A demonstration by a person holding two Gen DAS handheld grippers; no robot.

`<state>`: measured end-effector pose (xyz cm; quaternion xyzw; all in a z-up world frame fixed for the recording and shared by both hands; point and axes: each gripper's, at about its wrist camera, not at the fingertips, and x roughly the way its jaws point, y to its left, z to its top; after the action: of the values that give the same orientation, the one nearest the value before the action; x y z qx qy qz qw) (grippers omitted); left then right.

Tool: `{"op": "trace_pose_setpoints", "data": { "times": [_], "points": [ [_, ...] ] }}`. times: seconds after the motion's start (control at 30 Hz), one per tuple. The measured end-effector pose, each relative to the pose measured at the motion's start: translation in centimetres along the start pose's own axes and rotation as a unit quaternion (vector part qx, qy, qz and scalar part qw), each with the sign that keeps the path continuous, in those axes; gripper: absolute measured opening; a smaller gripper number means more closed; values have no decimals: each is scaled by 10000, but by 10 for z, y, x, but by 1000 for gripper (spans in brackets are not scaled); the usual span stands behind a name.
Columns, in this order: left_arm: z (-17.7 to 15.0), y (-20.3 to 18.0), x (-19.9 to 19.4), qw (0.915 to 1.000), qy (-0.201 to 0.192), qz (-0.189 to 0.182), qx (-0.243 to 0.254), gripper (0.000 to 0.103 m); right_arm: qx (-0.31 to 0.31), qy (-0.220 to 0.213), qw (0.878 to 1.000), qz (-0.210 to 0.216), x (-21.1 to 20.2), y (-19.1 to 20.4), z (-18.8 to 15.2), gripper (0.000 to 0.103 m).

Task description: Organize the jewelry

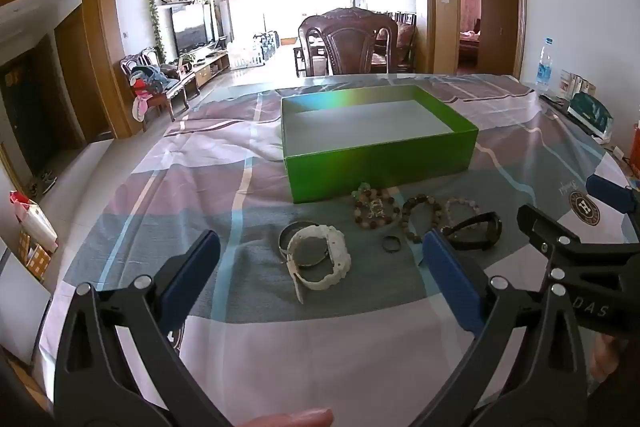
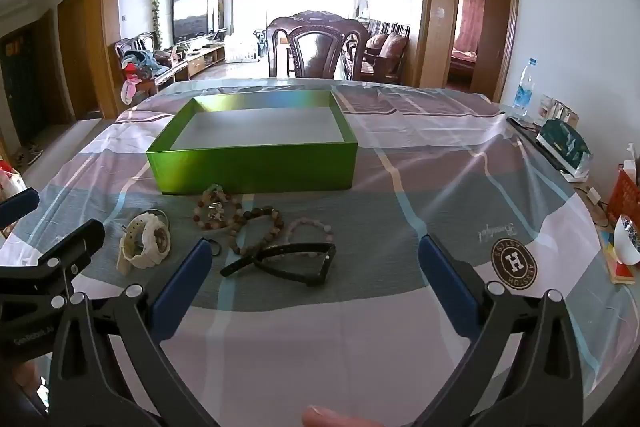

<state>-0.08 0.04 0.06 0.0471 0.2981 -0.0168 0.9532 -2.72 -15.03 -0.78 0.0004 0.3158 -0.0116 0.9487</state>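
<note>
Both jaws gape wide, empty; white watch (image 1: 318,254) beside bracelets (image 1: 376,209), green box (image 1: 380,163).

From the left wrist view, the blue pad of the left tongs (image 1: 320,259) covers the near end of the dark sunglasses (image 1: 478,231), and the white watch (image 1: 318,257) lies over most of the metal bangle (image 1: 294,233). The small ring (image 1: 391,243) is too small to make out in detail. From the right wrist view, the bangle (image 2: 160,215) is almost wholly behind the watch (image 2: 146,239). The bowl (image 2: 626,241) at the bench's (image 2: 360,327) right side is cut off by the frame edge, and its contents are possibly foil, too blurred to tell.
</note>
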Motion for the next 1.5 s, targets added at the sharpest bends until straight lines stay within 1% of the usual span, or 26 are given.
{"op": "trace_pose_setpoints", "data": {
  "times": [1.17,1.3,1.5],
  "points": [
    [-1,3,-1,10000,31,16,-14,100,61,-22,10000,46,-1,0,-4,101],
    [-5,9,5,10000,43,36,-12,100,63,-18,10000,49,-2,0,-4,101],
    [-10,8,7,10000,55,43,-7,100,68,-21,10000,53,-2,-2,-5,101]
  ]
}}
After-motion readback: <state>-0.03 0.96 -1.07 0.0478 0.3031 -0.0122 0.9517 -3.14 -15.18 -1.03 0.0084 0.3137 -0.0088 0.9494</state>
